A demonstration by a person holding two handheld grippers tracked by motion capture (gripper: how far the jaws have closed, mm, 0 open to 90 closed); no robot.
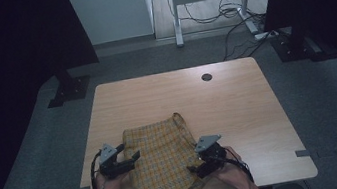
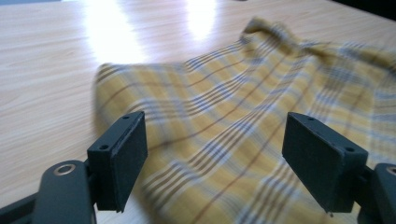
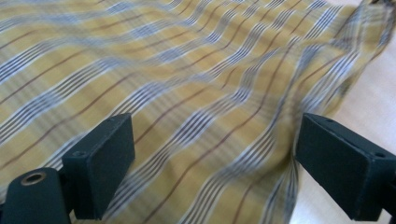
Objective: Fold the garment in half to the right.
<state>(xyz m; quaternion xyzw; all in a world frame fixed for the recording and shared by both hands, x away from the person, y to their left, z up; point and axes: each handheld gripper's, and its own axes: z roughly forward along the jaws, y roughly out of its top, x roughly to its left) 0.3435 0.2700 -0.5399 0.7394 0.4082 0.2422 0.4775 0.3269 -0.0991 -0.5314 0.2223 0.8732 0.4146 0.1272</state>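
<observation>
Both our grippers at the plaid cloth (image 1: pixel 160 169), fingers wide.
Left gripper (image 1: pixel 133 159) and right gripper (image 1: pixel 194 170) flank it on the counter (image 1: pixel 240 114); nothing gripped.

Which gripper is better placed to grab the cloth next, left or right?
Probably the right gripper: its open jaws already stand over the cloth near its edge. The left gripper, also open, sits at the cloth's side edge, partly over bare table.

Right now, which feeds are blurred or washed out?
High view: dim but sharp, plaid cloth readable. Left gripper view: window glare on the table, cloth edge smeared. Right gripper view: cloth stripes streaked by motion blur.
</observation>
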